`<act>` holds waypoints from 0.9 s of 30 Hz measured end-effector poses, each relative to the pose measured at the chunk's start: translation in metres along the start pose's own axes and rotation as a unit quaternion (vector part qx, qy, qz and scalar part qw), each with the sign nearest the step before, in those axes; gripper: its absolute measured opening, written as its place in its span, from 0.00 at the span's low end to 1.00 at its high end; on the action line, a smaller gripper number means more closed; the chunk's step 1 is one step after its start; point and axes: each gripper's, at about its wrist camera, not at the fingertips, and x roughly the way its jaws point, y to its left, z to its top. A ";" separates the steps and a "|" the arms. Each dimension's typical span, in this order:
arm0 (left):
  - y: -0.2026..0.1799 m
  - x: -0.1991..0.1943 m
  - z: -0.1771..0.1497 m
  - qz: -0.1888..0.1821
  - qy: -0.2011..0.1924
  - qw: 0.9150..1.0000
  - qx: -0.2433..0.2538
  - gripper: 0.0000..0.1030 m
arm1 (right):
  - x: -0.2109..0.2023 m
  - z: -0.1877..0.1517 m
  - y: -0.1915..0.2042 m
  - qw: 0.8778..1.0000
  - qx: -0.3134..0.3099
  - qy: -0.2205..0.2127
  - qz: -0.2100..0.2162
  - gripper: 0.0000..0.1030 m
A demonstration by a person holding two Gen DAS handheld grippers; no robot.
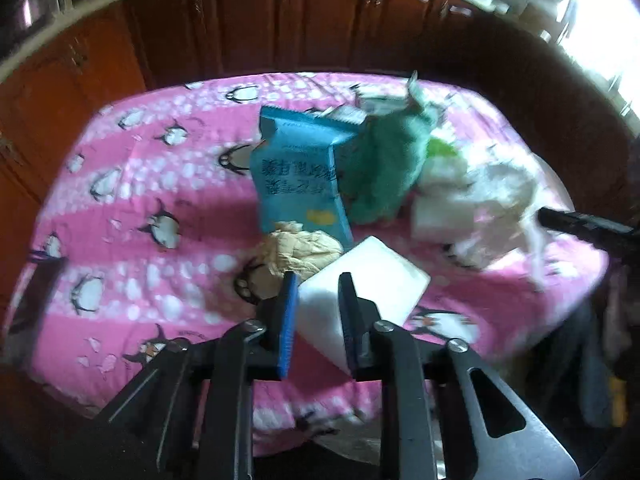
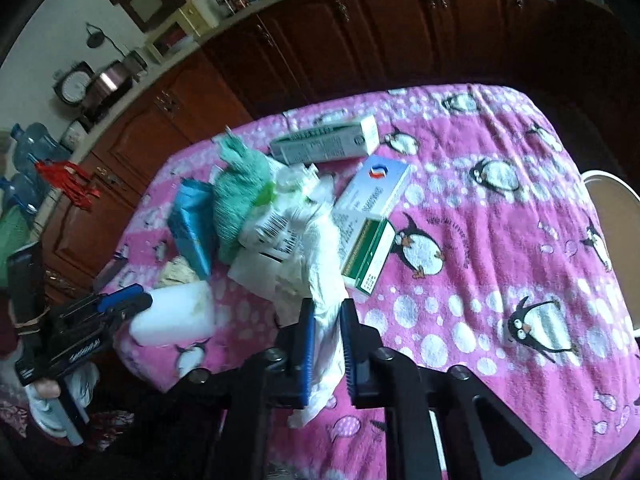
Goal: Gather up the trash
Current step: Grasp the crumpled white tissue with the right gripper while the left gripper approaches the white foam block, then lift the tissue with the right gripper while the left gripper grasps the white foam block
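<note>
My left gripper (image 1: 318,280) has its jaws clamped on a white foam block (image 1: 360,280). The block sits on the near side of the bench (image 1: 132,208), which wears a pink cloth with penguins on it. In the right wrist view I can see the same block (image 2: 176,314) in that gripper (image 2: 140,304), low on the left of the picture.

My right gripper (image 2: 325,308) has its jaws squeezed on a white plastic bag (image 2: 326,280). The bag runs up between the jaws and hangs out below them too (it is all crinkly).

The rest of the trash is in a heap in the middle of the bench. A blue snack packet (image 1: 298,172) stands up, tipped a bit. A green fuzzy cloth (image 1: 384,168) leans right beside it. A crumpled tan paper ball (image 1: 300,252) lies just in front of the packet and touches the corner of my foam block.

On the far side of the heap are three small boxes. A long green and white box (image 2: 324,142) lies furthest back. A blue and white box (image 2: 372,192) is near it. A green and white box (image 2: 366,256) is the closest one to my right jaws.

Dark red cabinets (image 2: 360,32) stand behind the bench.
</note>
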 end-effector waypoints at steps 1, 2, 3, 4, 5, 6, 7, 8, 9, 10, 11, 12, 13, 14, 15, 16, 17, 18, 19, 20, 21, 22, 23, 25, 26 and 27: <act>0.004 -0.004 0.001 -0.009 -0.001 1.000 -0.005 0.14 | -0.007 0.002 0.001 1.000 -0.006 -0.008 0.000 0.09; 0.007 -0.007 0.001 -0.008 -0.004 1.000 -0.007 0.14 | -0.011 0.003 0.001 1.000 -0.011 -0.014 -0.004 0.09; 0.008 -0.008 0.001 -0.001 -0.005 1.000 -0.003 0.14 | -0.013 0.003 0.001 1.000 -0.012 -0.017 -0.006 0.09; 0.008 -0.008 0.000 0.000 -0.005 1.000 -0.002 0.16 | -0.014 0.003 0.001 1.000 -0.011 -0.017 -0.004 0.09; 0.009 -0.005 -0.001 -0.005 0.001 1.000 -0.004 0.16 | -0.014 0.003 0.000 1.000 -0.008 -0.015 -0.003 0.09; 0.009 -0.002 -0.002 -0.014 0.010 1.000 -0.008 0.23 | -0.013 0.002 0.000 1.000 -0.009 -0.014 -0.004 0.09; 0.011 0.003 -0.003 -0.029 0.025 0.999 -0.018 0.38 | -0.012 0.001 0.000 1.000 -0.010 -0.014 -0.007 0.09; 0.012 0.005 -0.004 -0.037 0.031 0.999 -0.026 0.45 | -0.011 0.000 0.001 1.000 -0.009 -0.012 -0.008 0.09; 0.012 0.007 -0.005 -0.043 0.031 0.998 -0.032 0.52 | -0.010 0.000 0.000 1.000 -0.008 -0.011 -0.010 0.09; 0.012 0.007 -0.006 -0.045 0.030 0.998 -0.036 0.54 | -0.010 0.000 0.000 1.000 -0.007 -0.010 -0.012 0.09; 0.010 0.008 -0.006 -0.040 0.026 0.998 -0.032 0.55 | -0.008 0.000 0.000 1.000 -0.007 -0.007 -0.017 0.14; 0.006 0.008 -0.007 -0.030 0.023 0.999 -0.025 0.59 | -0.008 0.000 0.000 1.000 -0.007 -0.005 -0.021 0.32; 0.003 0.009 -0.007 -0.022 0.021 0.999 -0.018 0.61 | -0.008 0.000 0.000 1.000 -0.008 -0.005 -0.024 0.42; -0.002 0.011 -0.007 -0.010 0.020 1.000 -0.004 0.61 | -0.007 -0.001 0.002 1.000 -0.009 -0.007 -0.020 0.51; -0.004 0.013 -0.007 -0.007 0.019 1.000 0.003 0.62 | -0.006 -0.001 0.003 1.000 -0.008 -0.005 -0.015 0.51; -0.007 0.015 -0.007 -0.005 0.018 1.000 0.012 0.62 | -0.002 0.000 0.004 1.000 -0.008 0.000 -0.013 0.51; -0.010 0.019 -0.006 -0.001 0.017 1.000 0.019 0.63 | 0.001 0.000 0.005 1.000 -0.007 0.004 -0.012 0.51; -0.011 0.021 -0.006 0.000 0.017 1.000 0.022 0.63 | 0.006 0.000 0.006 1.000 -0.006 0.008 -0.012 0.51; -0.012 0.024 -0.005 0.000 0.016 1.000 0.025 0.63 | 0.008 0.000 0.007 1.000 -0.005 0.010 -0.011 0.51; -0.014 0.027 -0.004 0.000 0.016 0.999 0.029 0.63 | 0.014 0.000 0.007 1.000 -0.002 0.015 -0.011 0.51; -0.013 0.027 -0.004 0.002 0.015 0.999 0.031 0.63 | 0.019 0.000 0.008 1.000 0.001 0.018 -0.012 0.51; -0.015 0.028 -0.005 0.004 0.012 0.999 0.035 0.63 | 0.022 -0.001 0.009 1.000 0.002 0.020 -0.011 0.51; -0.016 0.028 -0.005 0.006 0.013 0.999 0.040 0.62 | 0.027 -0.001 0.009 1.000 0.003 0.025 -0.010 0.50; -0.019 0.026 -0.007 0.008 0.011 0.998 0.053 0.58 | 0.033 -0.001 0.010 1.000 0.001 0.029 -0.011 0.35; -0.020 0.025 -0.007 0.009 0.010 0.998 0.057 0.56 | 0.035 -0.001 0.011 1.000 0.001 0.029 -0.011 0.23; -0.019 0.023 -0.007 0.008 0.009 0.998 0.056 0.51 | 0.034 -0.002 0.011 1.000 0.002 0.028 -0.006 0.17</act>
